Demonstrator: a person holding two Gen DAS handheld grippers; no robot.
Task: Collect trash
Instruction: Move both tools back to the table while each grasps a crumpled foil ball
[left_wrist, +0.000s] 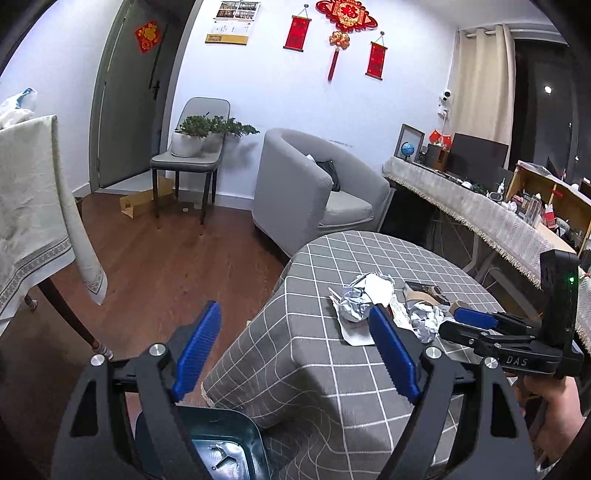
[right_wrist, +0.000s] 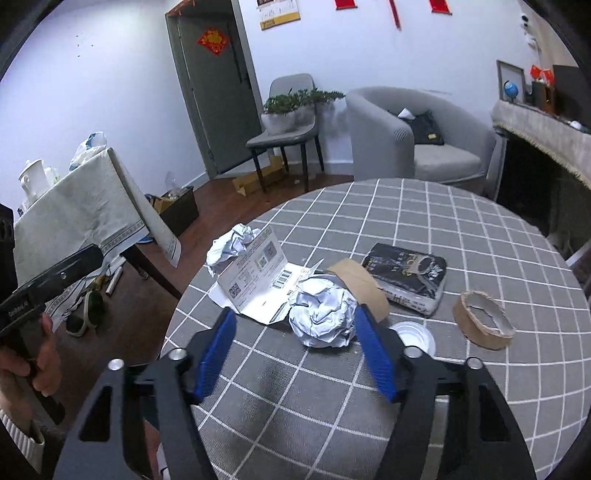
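Trash lies on a round table with a grey checked cloth (right_wrist: 461, 229): a crumpled paper ball (right_wrist: 322, 316), a second crumpled ball (right_wrist: 232, 246), a torn white label box (right_wrist: 258, 284), a black packet (right_wrist: 406, 280), two brown tape rolls (right_wrist: 482, 320) and a small white lid (right_wrist: 413, 338). My right gripper (right_wrist: 295, 354) is open, its blue fingers just short of the near paper ball. My left gripper (left_wrist: 295, 350) is open and empty, held above a dark green bin (left_wrist: 221, 446) beside the table. The right gripper (left_wrist: 476, 325) also shows in the left wrist view beside the trash pile (left_wrist: 365, 299).
A grey armchair (right_wrist: 417, 136), a chair with potted plants (right_wrist: 288, 118) and a cloth-covered side table (right_wrist: 85, 210) stand around the wooden floor. A long cluttered desk (left_wrist: 498, 221) runs along the right wall. Slippers (right_wrist: 86, 310) lie on the floor.
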